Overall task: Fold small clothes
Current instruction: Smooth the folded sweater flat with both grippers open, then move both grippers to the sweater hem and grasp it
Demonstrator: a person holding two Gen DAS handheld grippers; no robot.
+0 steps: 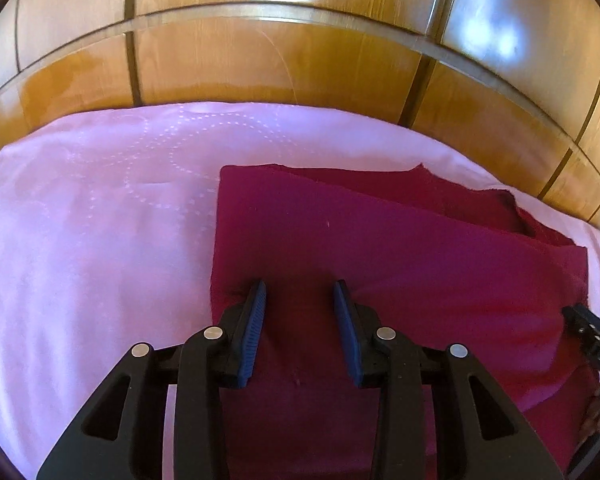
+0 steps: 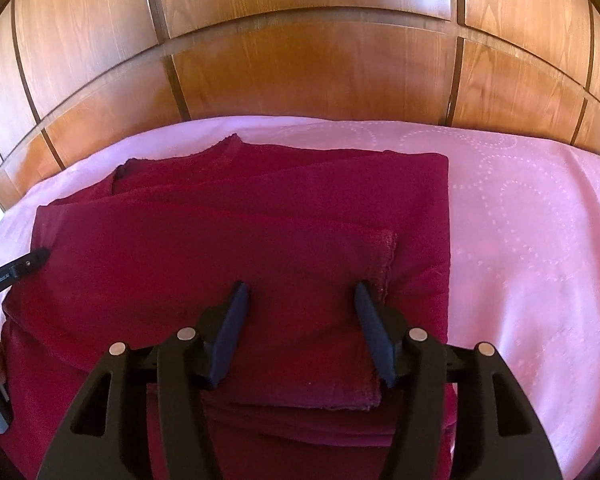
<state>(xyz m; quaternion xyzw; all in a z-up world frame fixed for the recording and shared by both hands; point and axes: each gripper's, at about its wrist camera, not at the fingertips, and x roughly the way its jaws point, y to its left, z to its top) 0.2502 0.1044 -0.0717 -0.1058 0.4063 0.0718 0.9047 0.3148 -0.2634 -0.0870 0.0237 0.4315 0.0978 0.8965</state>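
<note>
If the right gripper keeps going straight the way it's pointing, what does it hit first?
Most likely the folded maroon garment directly under the open right gripper, on its top layer; exact depth is unclear.

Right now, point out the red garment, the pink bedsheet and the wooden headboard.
red garment (image 2: 260, 224): right wrist view, middle of the folded top layer.
pink bedsheet (image 2: 520, 220): right wrist view, bare patterned area right of the garment.
wooden headboard (image 1: 260, 60): left wrist view, centre panel.

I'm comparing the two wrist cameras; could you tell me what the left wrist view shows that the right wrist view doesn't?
Left wrist only: the open left gripper above the folded dark red cloth's left edge. Right wrist only: the open right gripper over a smaller folded top layer with a stitched hem. Both: the cloth on the pink dotted bedsheet before wooden panelling.
</note>
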